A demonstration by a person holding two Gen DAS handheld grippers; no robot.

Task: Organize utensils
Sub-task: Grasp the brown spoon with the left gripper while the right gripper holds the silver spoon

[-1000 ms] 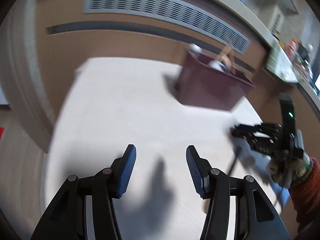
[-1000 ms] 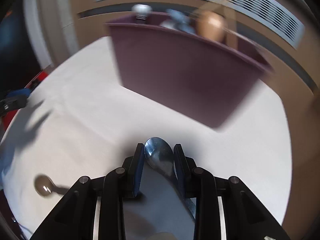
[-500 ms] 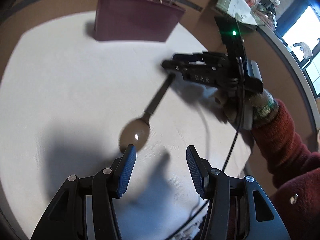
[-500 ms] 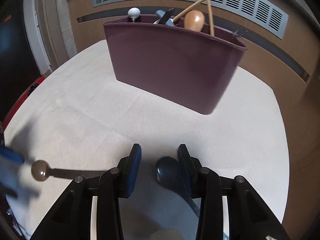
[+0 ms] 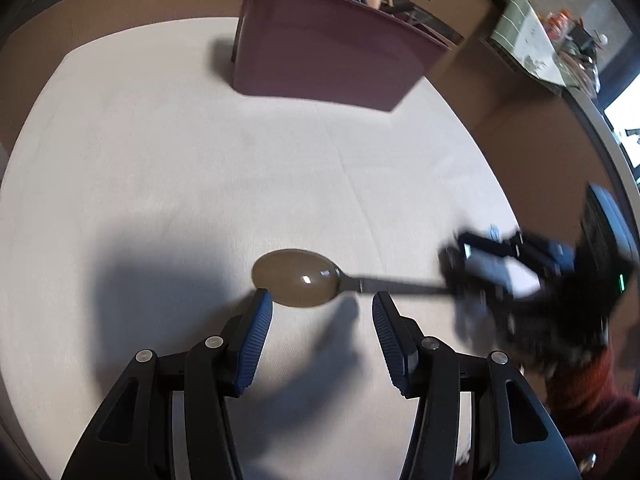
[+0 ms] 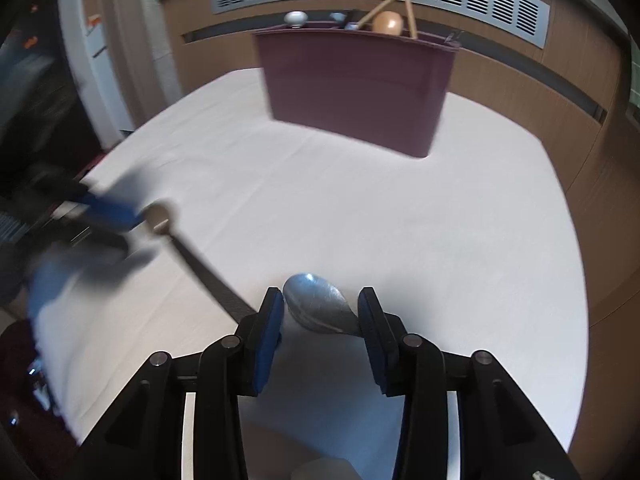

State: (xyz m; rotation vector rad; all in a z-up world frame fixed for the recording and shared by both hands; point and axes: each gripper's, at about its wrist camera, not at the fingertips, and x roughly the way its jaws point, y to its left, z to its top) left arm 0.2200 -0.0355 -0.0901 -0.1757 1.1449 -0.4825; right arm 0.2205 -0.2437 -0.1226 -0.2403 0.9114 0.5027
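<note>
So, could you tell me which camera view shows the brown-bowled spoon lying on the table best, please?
The left wrist view: the brown-bowled spoon lies sharp and whole ahead of the left gripper, bowl and dark handle both clear. In the right wrist view it sits small at the left edge, its bowl blurred, partly hidden behind the smeared left gripper.

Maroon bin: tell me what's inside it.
Sticking out of the bin: a white knob, a wooden spoon, chopsticks. The walls hide everything lower.

A brown spoon (image 5: 298, 278) and a silver spoon (image 6: 318, 310) lie flat before the upright maroon utensil bin (image 6: 356, 80).
</note>
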